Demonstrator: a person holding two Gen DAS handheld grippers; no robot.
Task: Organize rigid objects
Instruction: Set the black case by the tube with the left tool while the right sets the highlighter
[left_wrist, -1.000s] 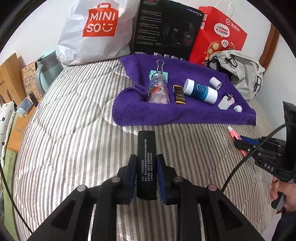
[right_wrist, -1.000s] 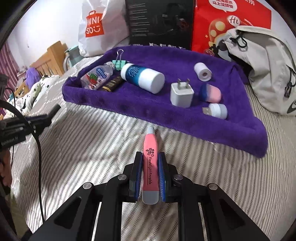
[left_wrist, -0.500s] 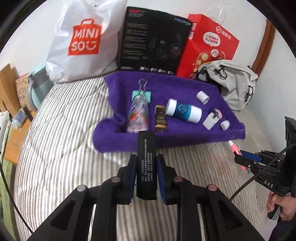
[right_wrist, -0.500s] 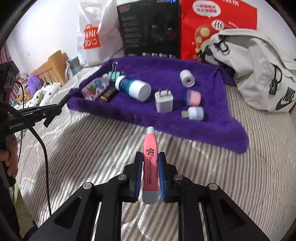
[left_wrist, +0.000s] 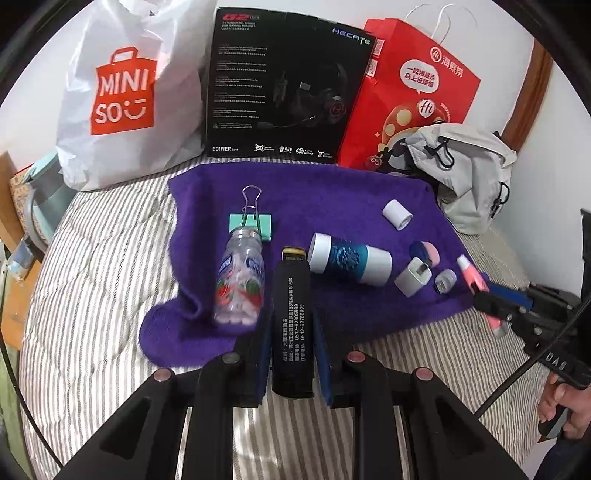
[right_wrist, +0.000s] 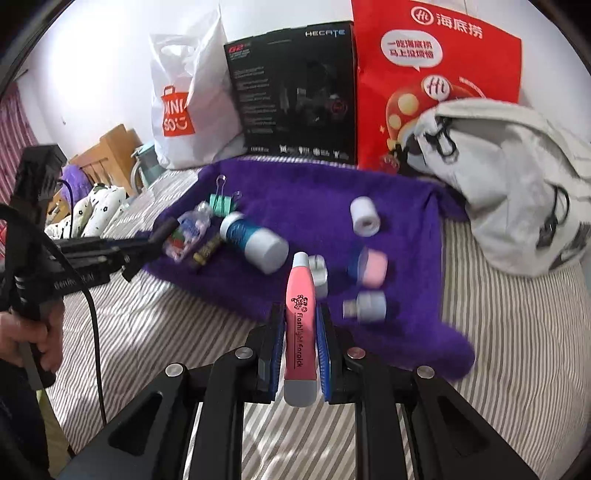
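My left gripper (left_wrist: 291, 334) is shut on a black rectangular case (left_wrist: 291, 314) with white print, held over the front edge of the purple towel (left_wrist: 332, 199). My right gripper (right_wrist: 301, 332) is shut on a pink flashlight earpick (right_wrist: 301, 314), raised over the towel's near edge. On the towel lie a clear candy bottle (left_wrist: 240, 284), a teal binder clip (left_wrist: 249, 221), a blue-and-white tube (left_wrist: 349, 258), a white charger plug (left_wrist: 413, 277), a white roll (left_wrist: 396, 214), a pink-and-blue cap (right_wrist: 373, 267) and a small grey piece (right_wrist: 365, 306).
The towel lies on a striped bed (left_wrist: 92, 295). Behind it stand a white shopping bag (left_wrist: 122, 92), a black headset box (left_wrist: 288, 88) and a red paper bag (left_wrist: 417, 88). A grey backpack (right_wrist: 517, 177) sits at the right. A hand (right_wrist: 33, 332) holds the other gripper's handle.
Both grippers have moved forward toward the towel, each still clamped on its object. The black case now overlaps the towel's front edge, and the pink earpick reaches over the charger plug.
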